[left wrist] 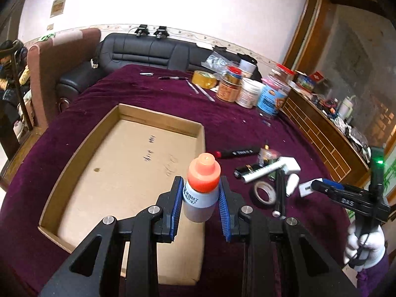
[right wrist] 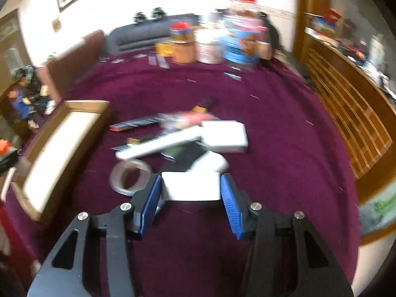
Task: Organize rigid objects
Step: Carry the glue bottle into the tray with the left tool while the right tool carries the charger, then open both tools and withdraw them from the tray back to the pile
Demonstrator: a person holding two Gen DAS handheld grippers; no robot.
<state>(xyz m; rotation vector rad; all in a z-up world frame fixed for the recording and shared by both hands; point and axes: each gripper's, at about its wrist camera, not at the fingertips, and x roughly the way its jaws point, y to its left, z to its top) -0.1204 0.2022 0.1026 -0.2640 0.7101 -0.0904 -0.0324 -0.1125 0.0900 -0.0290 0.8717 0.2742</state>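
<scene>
My left gripper [left wrist: 201, 185] is shut on a small grey bottle with an orange cap [left wrist: 201, 188] and holds it upright over the right edge of the shallow cardboard tray [left wrist: 74, 148]. My right gripper [right wrist: 190, 185] is shut on a white rectangular block [right wrist: 190, 185] just above the purple cloth; it also shows in the left wrist view [left wrist: 305, 188]. Beyond it lies a pile: a tape roll [right wrist: 128, 177], a long white bar [right wrist: 158, 146], a white box [right wrist: 225, 136] and a black and red screwdriver [left wrist: 235, 152]. The right wrist view is blurred.
Purple cloth [left wrist: 222, 123] covers the table. Jars and tubs [left wrist: 250, 91] and a yellow tape roll [left wrist: 204, 79] stand at the far right. Pens [left wrist: 173, 77] lie at the far edge. A black sofa [left wrist: 148, 49] and a wooden cabinet [left wrist: 321, 133] border the table.
</scene>
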